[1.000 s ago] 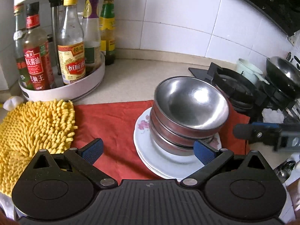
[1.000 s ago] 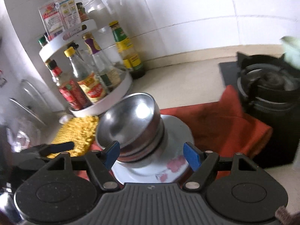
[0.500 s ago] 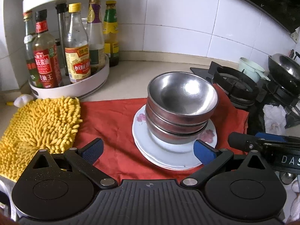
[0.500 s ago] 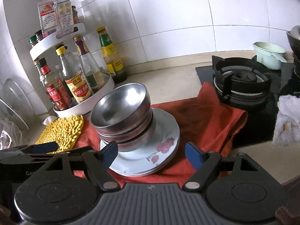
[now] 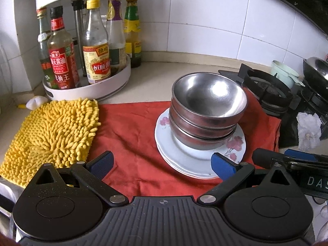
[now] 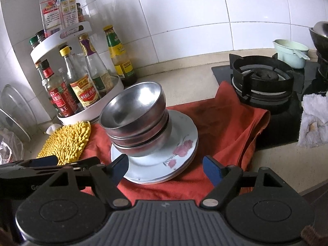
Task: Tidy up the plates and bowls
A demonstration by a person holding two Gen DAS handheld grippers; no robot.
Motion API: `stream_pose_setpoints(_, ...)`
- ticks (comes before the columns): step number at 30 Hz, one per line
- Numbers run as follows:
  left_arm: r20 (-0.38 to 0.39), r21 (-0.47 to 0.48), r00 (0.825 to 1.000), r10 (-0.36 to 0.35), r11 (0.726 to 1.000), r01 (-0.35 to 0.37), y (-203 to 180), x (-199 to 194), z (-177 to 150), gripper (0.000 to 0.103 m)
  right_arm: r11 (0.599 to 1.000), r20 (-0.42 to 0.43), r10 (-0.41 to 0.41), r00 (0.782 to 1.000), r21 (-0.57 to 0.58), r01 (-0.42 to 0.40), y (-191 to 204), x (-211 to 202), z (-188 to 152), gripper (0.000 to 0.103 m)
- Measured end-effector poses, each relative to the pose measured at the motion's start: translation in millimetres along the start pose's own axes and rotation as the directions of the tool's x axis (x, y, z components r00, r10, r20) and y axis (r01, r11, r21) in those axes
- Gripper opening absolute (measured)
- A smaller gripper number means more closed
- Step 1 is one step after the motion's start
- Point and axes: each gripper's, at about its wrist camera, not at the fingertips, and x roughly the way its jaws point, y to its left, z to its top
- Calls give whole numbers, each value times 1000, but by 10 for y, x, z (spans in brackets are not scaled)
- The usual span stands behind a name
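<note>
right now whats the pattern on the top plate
White with pink-red flowers on the top plate; clearest in the right wrist view.

Bowls (image 5: 207, 110) on plates (image 5: 184, 160), on cloth (image 5: 133, 135)

Soft daylight, glare in the steel bowl (image 5: 215, 91) (fisheye-warped edges).

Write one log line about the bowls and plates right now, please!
left hand-held gripper: open, holding nothing | right hand-held gripper: open, holding nothing | steel bowls: stacked on plates | plates: on red cloth
</note>
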Motion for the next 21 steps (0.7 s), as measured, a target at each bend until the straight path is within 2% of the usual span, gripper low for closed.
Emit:
stream_pose_setpoints(16, -6, 5, 999, 32, 999, -31, 1, -55, -54, 102, 1000, -13, -2, 1000, -1, 2, 27, -18, -73, 76)
stream_pose_setpoints(21, -2, 17, 998, 66, 998, -66, -24, -73, -63, 102, 1000, -16, 5, 1000, -12, -5, 58, -12, -76, 76)
